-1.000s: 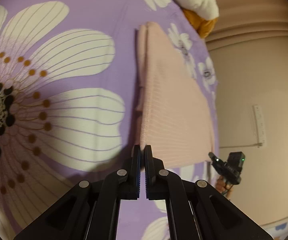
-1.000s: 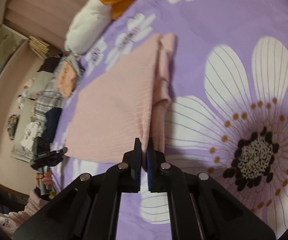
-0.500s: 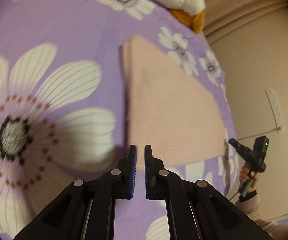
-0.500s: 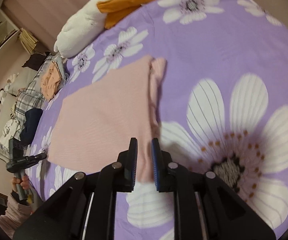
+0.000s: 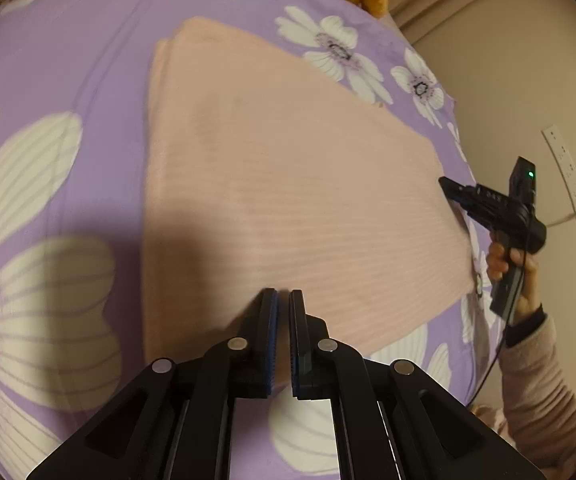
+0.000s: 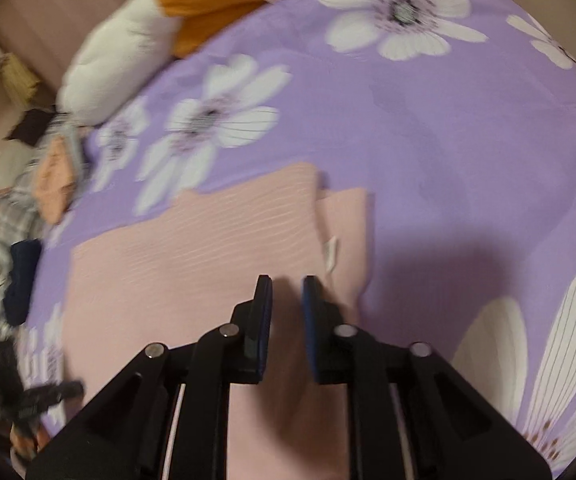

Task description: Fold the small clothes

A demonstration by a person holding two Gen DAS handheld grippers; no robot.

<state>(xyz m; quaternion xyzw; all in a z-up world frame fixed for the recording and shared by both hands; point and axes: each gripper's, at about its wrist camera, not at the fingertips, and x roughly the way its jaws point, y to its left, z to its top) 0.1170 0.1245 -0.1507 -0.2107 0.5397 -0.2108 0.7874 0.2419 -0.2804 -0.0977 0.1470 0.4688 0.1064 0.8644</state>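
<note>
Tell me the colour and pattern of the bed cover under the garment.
Purple bed cover printed with large white flowers, clearest in the right wrist view.

A purple bedsheet printed with white daisies covers the bed. Behind it stands a beige wall bearing a white power strip. Lighting is dim and warm.
</note>
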